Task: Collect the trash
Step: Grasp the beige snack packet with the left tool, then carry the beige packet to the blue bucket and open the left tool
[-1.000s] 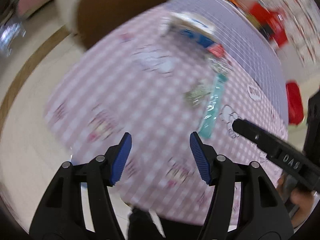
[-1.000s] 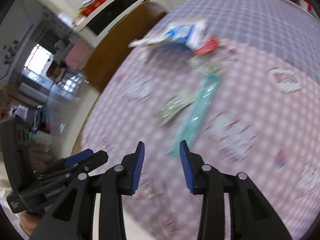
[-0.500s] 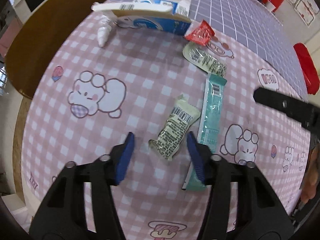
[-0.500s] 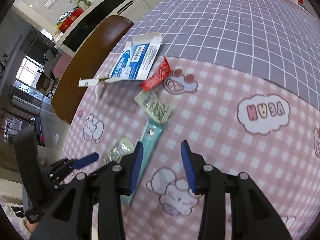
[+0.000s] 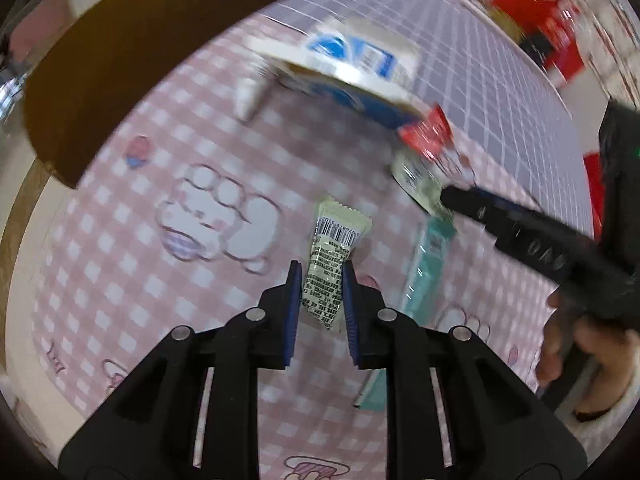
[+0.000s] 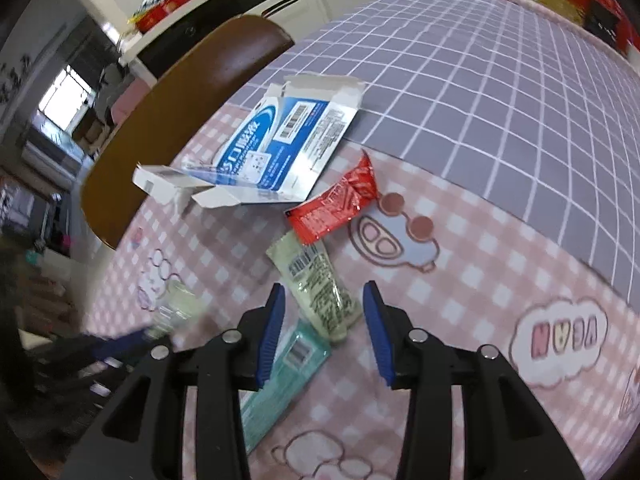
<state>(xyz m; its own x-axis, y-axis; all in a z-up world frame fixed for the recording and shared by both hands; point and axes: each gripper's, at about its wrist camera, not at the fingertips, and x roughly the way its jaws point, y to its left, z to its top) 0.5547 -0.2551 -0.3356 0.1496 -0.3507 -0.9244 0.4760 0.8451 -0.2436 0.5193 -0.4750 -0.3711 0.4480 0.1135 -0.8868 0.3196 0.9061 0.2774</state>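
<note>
My left gripper point(image 5: 320, 276) is shut on a pale green snack wrapper point(image 5: 332, 256) and holds it above the pink checked tablecloth point(image 5: 140, 280). My right gripper point(image 6: 324, 300) is open, its fingers on either side of a second pale green wrapper point(image 6: 320, 288) that lies on the cloth. A teal wrapper point(image 6: 280, 368) lies under the right gripper's left finger; it also shows in the left wrist view point(image 5: 424, 276). A red wrapper point(image 6: 336, 204) and a flattened blue and white box point(image 6: 280, 148) lie further back.
A brown chair back point(image 6: 180, 100) stands at the table's far left edge. The far half of the table has a purple grid cloth point(image 6: 480, 72). Red items point(image 5: 540, 12) sit at the far end. The right gripper point(image 5: 520, 236) reaches across the left view.
My left gripper has closed on the pale green wrapper and lifted it. My right gripper has moved forward over the second green wrapper.
</note>
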